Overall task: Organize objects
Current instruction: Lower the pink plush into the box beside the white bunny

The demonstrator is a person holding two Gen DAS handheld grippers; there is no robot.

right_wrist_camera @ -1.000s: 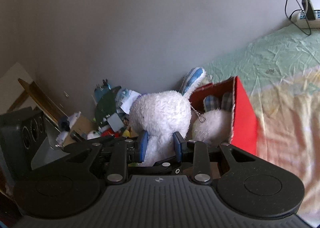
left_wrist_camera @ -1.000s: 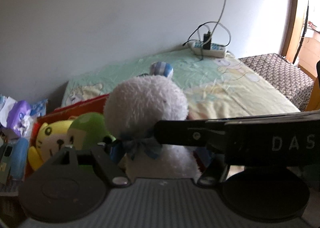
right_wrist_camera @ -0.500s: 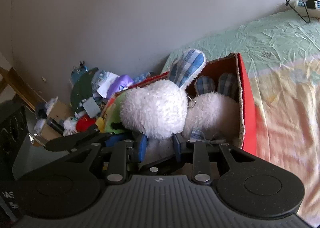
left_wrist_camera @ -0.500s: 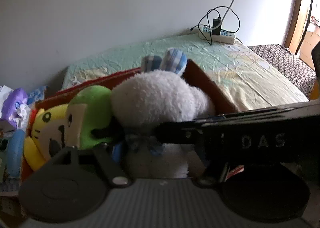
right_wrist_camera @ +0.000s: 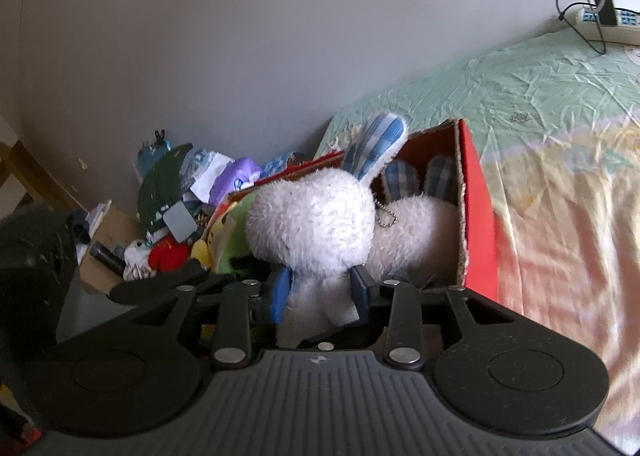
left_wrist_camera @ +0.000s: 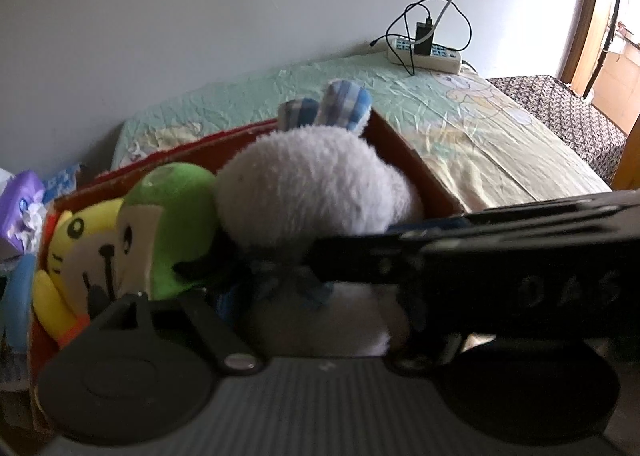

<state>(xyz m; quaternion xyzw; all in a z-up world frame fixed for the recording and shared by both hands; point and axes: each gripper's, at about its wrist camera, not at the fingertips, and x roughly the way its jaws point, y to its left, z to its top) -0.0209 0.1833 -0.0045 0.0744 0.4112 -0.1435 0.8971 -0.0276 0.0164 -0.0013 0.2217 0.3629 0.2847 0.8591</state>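
A white plush rabbit (right_wrist_camera: pixel 312 224) with blue checked ears sits in the red cardboard box (right_wrist_camera: pixel 478 216), beside a green plush (left_wrist_camera: pixel 172 224) and a yellow cat plush (left_wrist_camera: pixel 80 256). My right gripper (right_wrist_camera: pixel 320 290) has its blue pads on either side of the rabbit's neck, touching the fur, and its jaws are opening. One right finger (left_wrist_camera: pixel 360 260) crosses the left wrist view in front of the rabbit (left_wrist_camera: pixel 312 196). My left gripper (left_wrist_camera: pixel 320 308) straddles the rabbit's body and its jaws are opening too. Its visible pad stands just off the fur; the other is hidden. A second white rabbit (right_wrist_camera: pixel 420 224) lies behind.
The box rests on a bed with a green and yellow sheet (left_wrist_camera: pixel 480 128). A power strip with cables (left_wrist_camera: pixel 424 54) lies at the wall. A pile of packets and small items (right_wrist_camera: pixel 192 192) sits left of the box. A dark patterned surface (left_wrist_camera: pixel 560 108) is beyond the bed.
The rabbit has come down from above the box into it, next to the green plush. Both grippers sank with it, and the right pads now stand a little wider.
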